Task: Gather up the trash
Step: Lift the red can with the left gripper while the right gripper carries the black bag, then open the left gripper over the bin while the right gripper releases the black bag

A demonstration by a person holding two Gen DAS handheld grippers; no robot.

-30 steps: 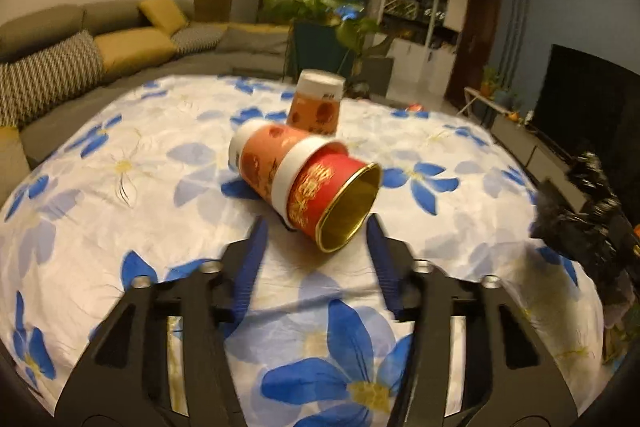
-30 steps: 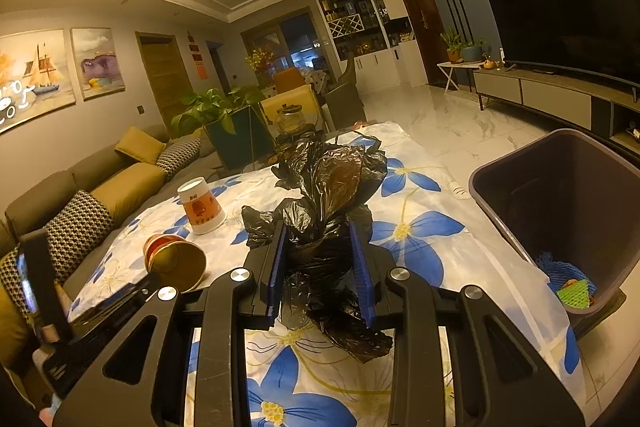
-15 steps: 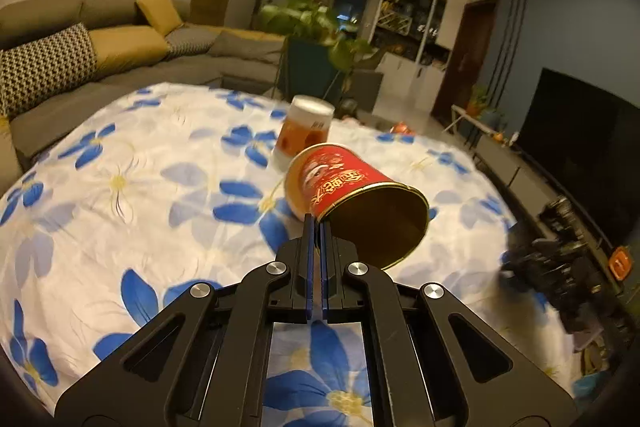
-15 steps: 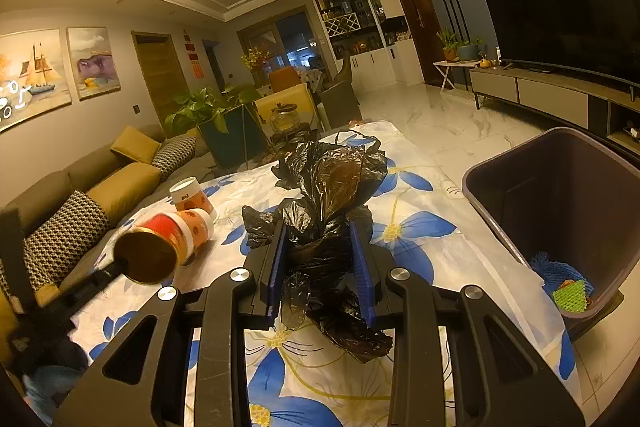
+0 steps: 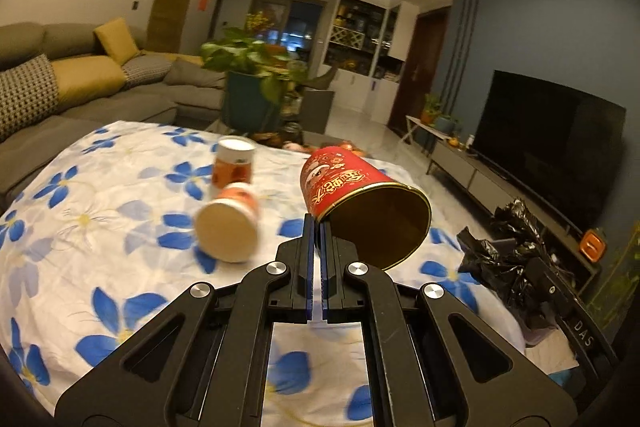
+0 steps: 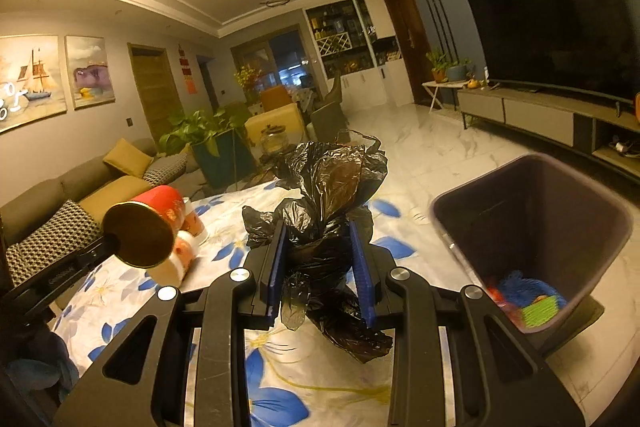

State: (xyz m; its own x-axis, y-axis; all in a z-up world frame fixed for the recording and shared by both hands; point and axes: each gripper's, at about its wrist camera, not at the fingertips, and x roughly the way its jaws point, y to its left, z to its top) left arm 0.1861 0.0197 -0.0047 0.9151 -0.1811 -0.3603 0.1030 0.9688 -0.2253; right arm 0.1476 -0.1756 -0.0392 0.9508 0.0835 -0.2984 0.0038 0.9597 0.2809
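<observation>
My left gripper (image 5: 317,227) is shut on the rim of a red paper cup (image 5: 352,195) with a gold inside, held up above the flowered table (image 5: 100,211). The same red cup (image 6: 144,227) shows at the left of the right wrist view. An orange-and-white cup (image 5: 230,225) lies blurred on its side below it, and another orange cup (image 5: 234,163) stands upside down behind. My right gripper (image 6: 318,231) is shut on a crumpled black plastic bag (image 6: 332,187), seen from the other side as the bag (image 5: 508,247).
A dark purple waste bin (image 6: 532,227) stands off the table's right edge, holding blue and green scraps (image 6: 528,303). A sofa (image 5: 80,87), a potted plant (image 5: 252,83) and a TV (image 5: 552,139) on a low cabinet surround the table.
The left gripper shut on the red cup's rim and lifted it. The orange-and-white cup slipped out of it and dropped to the table. The right gripper has kept the bag.
</observation>
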